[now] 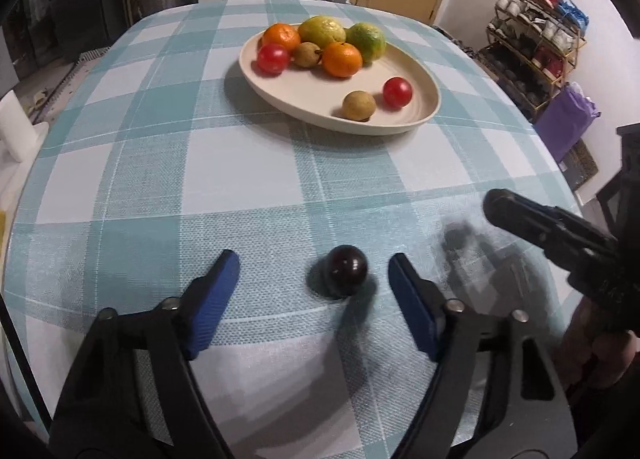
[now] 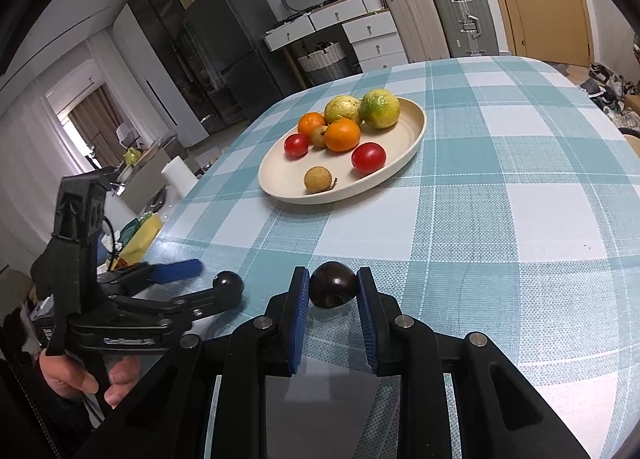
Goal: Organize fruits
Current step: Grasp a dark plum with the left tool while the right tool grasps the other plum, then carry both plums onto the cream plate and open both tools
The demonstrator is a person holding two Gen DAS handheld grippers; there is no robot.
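Table (image 1: 248,163) in teal check lies mostly bare, its near edge close. Plate (image 1: 420,115) of fruit sits mid-table. Right tool (image 2: 333,285) is clamped on a dark, glossy plum (image 2: 332,286). Left tool (image 1: 314,271) stands apart around a second plum (image 1: 347,276), not touching.

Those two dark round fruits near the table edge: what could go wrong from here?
The right gripper pinches one dark fruit only at its fingertips, so the smooth round fruit might slip out on the way to the plate.

The other dark fruit lies loose on the tablecloth between the left gripper's open fingers; a nudge could roll it away.
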